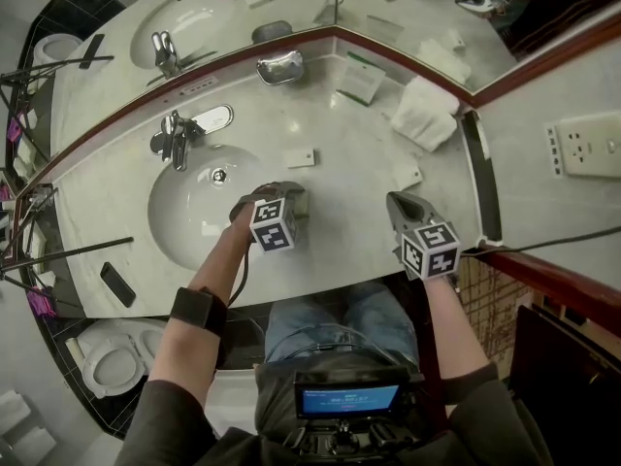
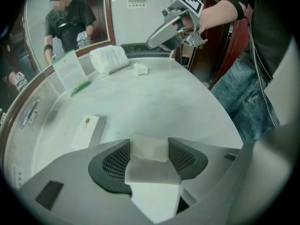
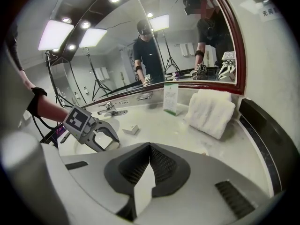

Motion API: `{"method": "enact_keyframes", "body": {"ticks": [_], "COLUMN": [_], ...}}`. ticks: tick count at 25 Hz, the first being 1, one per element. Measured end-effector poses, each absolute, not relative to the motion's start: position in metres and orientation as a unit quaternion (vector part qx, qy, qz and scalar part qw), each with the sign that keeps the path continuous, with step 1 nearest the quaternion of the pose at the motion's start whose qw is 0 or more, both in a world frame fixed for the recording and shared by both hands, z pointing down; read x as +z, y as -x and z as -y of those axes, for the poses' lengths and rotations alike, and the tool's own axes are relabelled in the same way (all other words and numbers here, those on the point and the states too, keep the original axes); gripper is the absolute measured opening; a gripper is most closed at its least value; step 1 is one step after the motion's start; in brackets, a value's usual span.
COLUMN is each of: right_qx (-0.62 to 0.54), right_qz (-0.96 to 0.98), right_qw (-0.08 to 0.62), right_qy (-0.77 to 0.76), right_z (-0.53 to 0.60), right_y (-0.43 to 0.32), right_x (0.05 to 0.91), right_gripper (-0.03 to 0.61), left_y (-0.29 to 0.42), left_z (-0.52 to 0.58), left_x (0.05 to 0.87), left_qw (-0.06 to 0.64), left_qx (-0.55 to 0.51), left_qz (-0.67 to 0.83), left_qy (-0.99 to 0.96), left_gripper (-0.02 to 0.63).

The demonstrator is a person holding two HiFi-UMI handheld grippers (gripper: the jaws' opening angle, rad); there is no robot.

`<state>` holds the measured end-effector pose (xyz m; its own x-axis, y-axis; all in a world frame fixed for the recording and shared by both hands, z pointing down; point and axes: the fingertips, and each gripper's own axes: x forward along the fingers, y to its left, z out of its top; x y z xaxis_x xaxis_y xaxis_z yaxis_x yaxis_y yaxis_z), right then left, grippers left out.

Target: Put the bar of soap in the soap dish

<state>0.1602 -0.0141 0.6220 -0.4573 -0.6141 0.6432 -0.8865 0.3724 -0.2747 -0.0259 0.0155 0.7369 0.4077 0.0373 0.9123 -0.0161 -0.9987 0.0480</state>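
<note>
While the head view hid the soap beneath the left gripper (image 1: 279, 194), the left gripper view showed the white bar of soap (image 2: 149, 149) lodged between the two pads, both pressing its sides, over the marble counter (image 1: 359, 153) just beside the rim of the basin (image 1: 189, 226). The right gripper (image 3: 150, 149), read in its own view, had its jaws closed together with nothing between them; it hung near the counter's front edge, apart from the left. Bare marble lay between the grippers and the mirror, broken by a small white box (image 1: 301, 158), a standing card (image 1: 361, 81) and a folded towel (image 1: 425, 115). The metal soap dish (image 1: 279, 67) sat at the mirror's foot, well apart from the bar, which was not yet in it.
</note>
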Motion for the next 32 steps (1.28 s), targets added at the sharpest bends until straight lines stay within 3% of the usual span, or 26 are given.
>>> {"method": "enact_keyframes", "body": {"ticks": [14,32], "right_qx": [0.301,0.246], "right_qz": [0.804,0.858], "right_qw": [0.222,0.203], "right_qy": [-0.463,-0.402], "right_z": [0.016,0.055], "right_y": [-0.153,-0.089], "right_x": [0.617,0.549], "right_gripper": [0.02,0.02], "left_y": [0.017,0.053], "left_z": [-0.005,0.01], "left_x": [0.704,0.516], "left_qw": [0.085,0.161], "left_qx": [0.492,0.269], "left_qz": [0.071,0.339], "left_qy": [-0.864,-0.887], "left_gripper": [0.255,0.255]}}
